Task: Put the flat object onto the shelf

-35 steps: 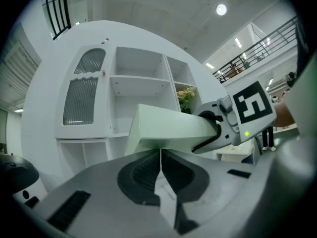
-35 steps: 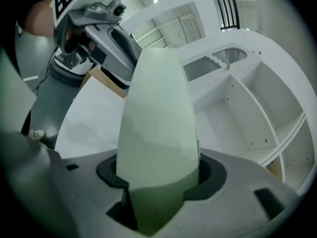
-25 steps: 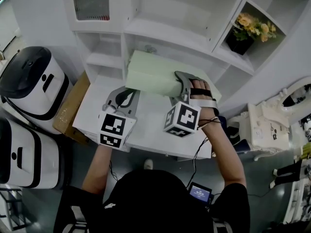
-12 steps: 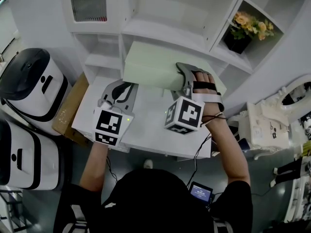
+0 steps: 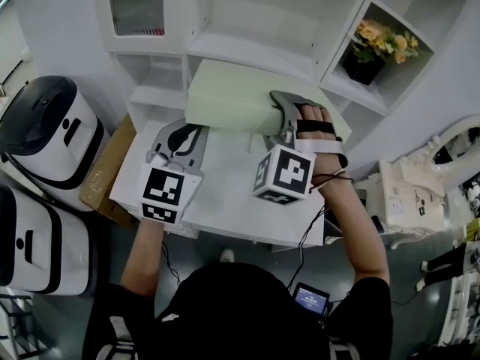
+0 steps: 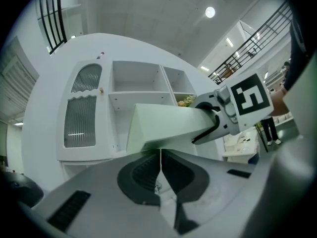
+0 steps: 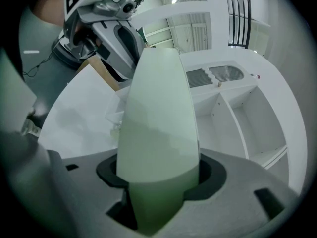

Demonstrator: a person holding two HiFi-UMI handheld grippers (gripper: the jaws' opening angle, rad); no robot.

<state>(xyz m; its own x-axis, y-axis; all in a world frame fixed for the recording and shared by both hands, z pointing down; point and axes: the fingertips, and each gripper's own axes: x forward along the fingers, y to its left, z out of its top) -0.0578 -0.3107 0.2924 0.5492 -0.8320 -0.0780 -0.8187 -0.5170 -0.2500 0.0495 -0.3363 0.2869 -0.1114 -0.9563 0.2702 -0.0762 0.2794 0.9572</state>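
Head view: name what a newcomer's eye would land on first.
The pale green flat slab stands out most, clamped at its right end in the right gripper and held up in front of the white shelf unit. Below it to the left, the left gripper hovers shut and empty over the white table. Yellow flowers brighten the cubby at upper right.
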